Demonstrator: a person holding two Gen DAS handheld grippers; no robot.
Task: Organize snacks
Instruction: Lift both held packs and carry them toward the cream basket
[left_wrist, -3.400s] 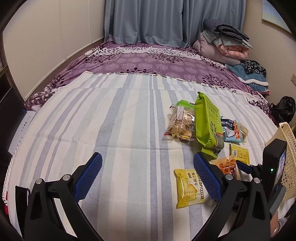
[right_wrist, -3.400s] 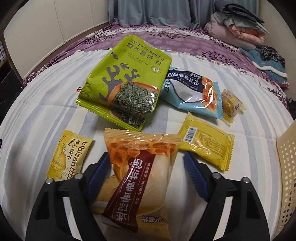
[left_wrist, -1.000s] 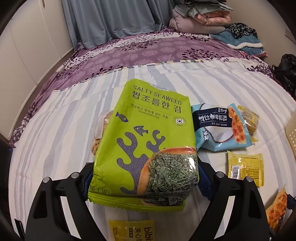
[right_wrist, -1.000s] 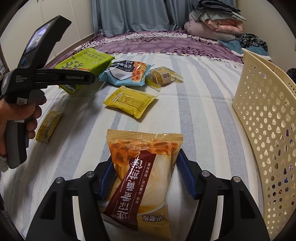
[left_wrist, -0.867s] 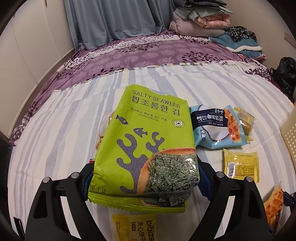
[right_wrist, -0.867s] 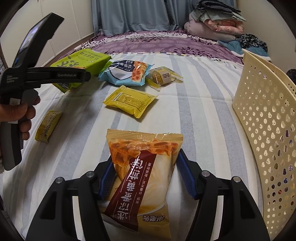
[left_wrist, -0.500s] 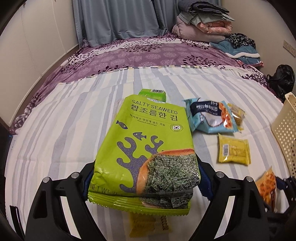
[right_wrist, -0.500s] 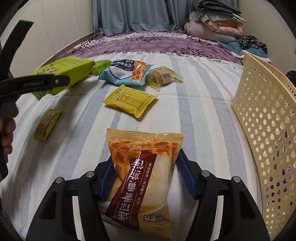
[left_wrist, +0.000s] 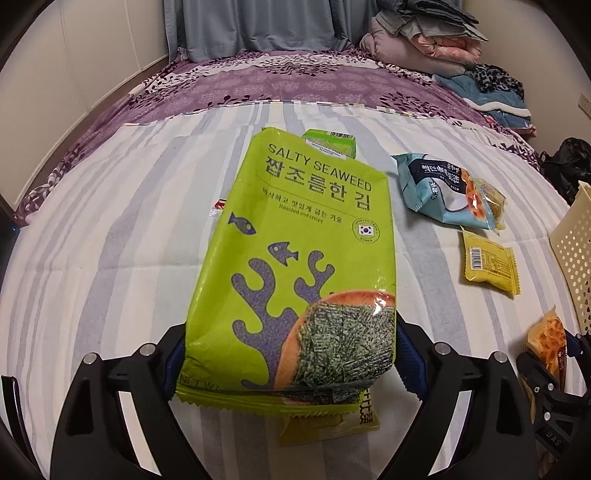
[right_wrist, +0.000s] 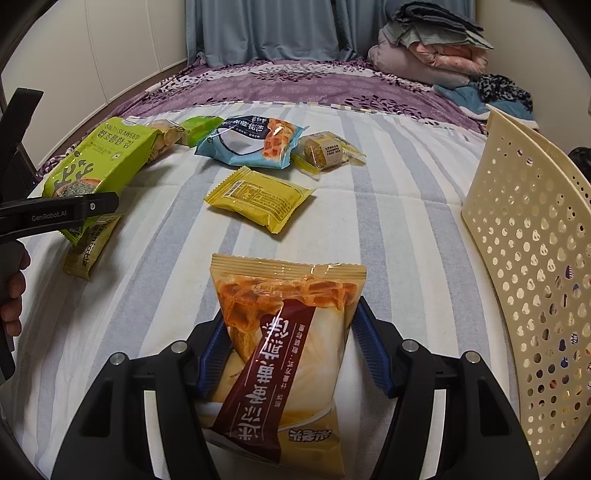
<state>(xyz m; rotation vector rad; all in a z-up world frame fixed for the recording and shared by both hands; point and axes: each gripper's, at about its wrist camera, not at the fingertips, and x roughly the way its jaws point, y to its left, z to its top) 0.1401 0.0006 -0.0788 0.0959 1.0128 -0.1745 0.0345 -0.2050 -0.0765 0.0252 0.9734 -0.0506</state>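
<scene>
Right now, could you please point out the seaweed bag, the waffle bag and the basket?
seaweed bag (left_wrist: 295, 258), left wrist view, front panel.
waffle bag (right_wrist: 284, 350), right wrist view, middle of front.
basket (right_wrist: 535, 258), right wrist view, perforated wall.

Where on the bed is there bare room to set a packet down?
Bare sheet lies between the yellow packet and the basket, and left of the seaweed bag held in the left gripper. It is crowded around the blue waffle bag, the wrapped cake and that yellow packet.

Striped bedsheet (left_wrist: 110, 258) over purple floral bedspread (left_wrist: 295, 81), grey-blue curtain (right_wrist: 266, 29), folded bedding pile (right_wrist: 436, 48), pale walls
</scene>
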